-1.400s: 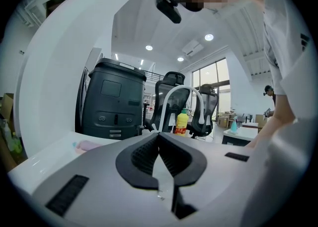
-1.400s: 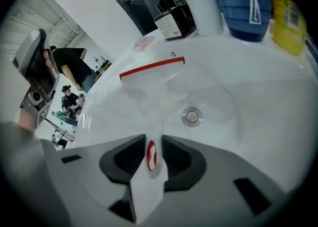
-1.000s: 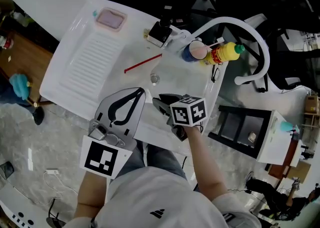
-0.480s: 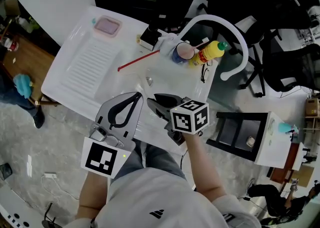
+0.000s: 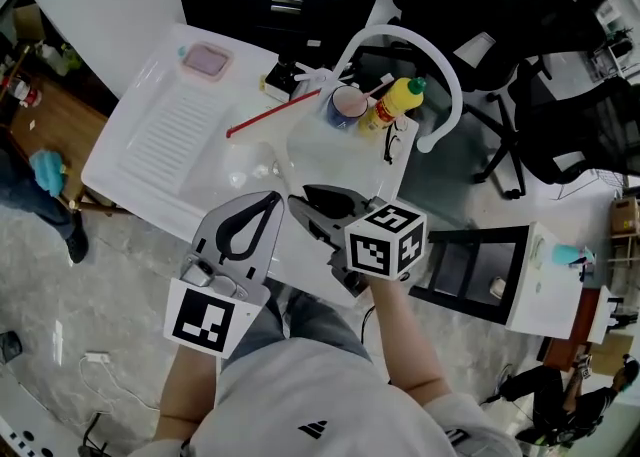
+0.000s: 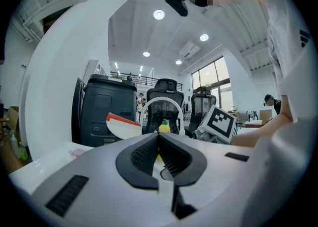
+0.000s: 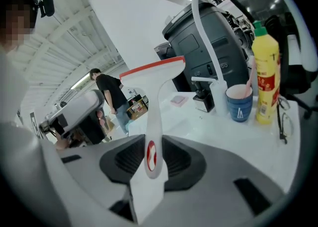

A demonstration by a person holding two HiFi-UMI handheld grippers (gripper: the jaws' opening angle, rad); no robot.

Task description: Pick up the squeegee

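Note:
The squeegee [image 7: 151, 72] has a white handle and a wide blade with a red edge. My right gripper [image 7: 150, 144] is shut on the handle's lower end and holds it up above the white counter [image 5: 165, 135]. In the head view the red edge [image 5: 272, 113] hangs over the counter ahead of the right gripper [image 5: 303, 204]. My left gripper [image 5: 262, 207] hovers beside it at the counter's near edge, jaws shut and empty. In the left gripper view the left gripper [image 6: 159, 139] points level and the blade [image 6: 124, 125] shows beyond it.
At the counter's back stand a pink soap dish [image 5: 207, 60], a small black device [image 5: 280, 80], a blue cup [image 5: 347, 105] and a yellow bottle [image 5: 393, 100], under a white arched tube [image 5: 440, 75]. Glasses [image 5: 388, 145] lie near the right edge. Office chairs stand behind.
My right gripper has risen with the squeegee in its grip, lifting it off the counter. The left gripper has drifted a little and stayed shut.

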